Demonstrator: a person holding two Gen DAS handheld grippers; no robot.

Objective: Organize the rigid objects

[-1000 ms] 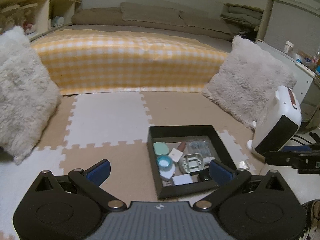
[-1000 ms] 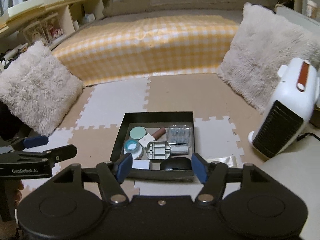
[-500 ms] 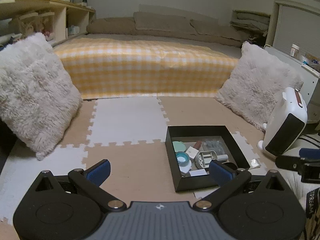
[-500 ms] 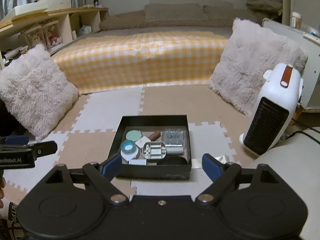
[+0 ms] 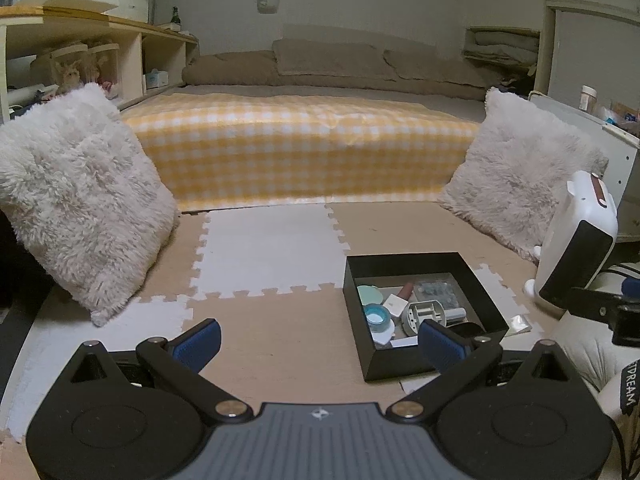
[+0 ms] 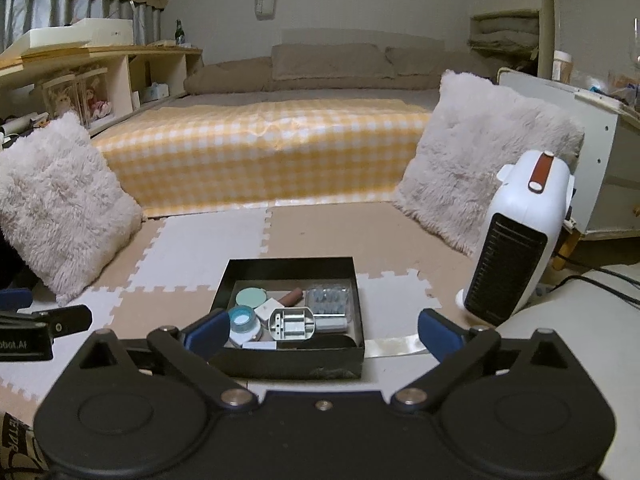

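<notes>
A black open box (image 5: pixel 404 364) (image 6: pixel 288 364) sits on the foam floor mat. It holds several small items: a mint round tin (image 6: pixel 251 297), a blue tape roll (image 6: pixel 241 318), a white cube (image 6: pixel 267 309), a grey travel adapter (image 6: pixel 292 323), a brown stick (image 6: pixel 291 298), a clear blister pack (image 6: pixel 328 299) and a black mouse (image 6: pixel 328 342). My left gripper (image 5: pixel 318 338) is open and empty, near the box's front left. My right gripper (image 6: pixel 322 330) is open and empty, in front of the box.
A white fan heater (image 6: pixel 516 236) stands right of the box. Fluffy pillows (image 6: pixel 56 208) (image 6: pixel 484 152) lean at both sides. A yellow checked mattress (image 6: pixel 264 148) lies behind. A shiny foil piece (image 6: pixel 396 347) lies by the box. Shelves (image 6: pixel 80 80) line the left wall.
Both grippers have pulled back and up from the box, so the box looks smaller and farther. The right gripper's jaws have opened wider. The box contents have not moved.
</notes>
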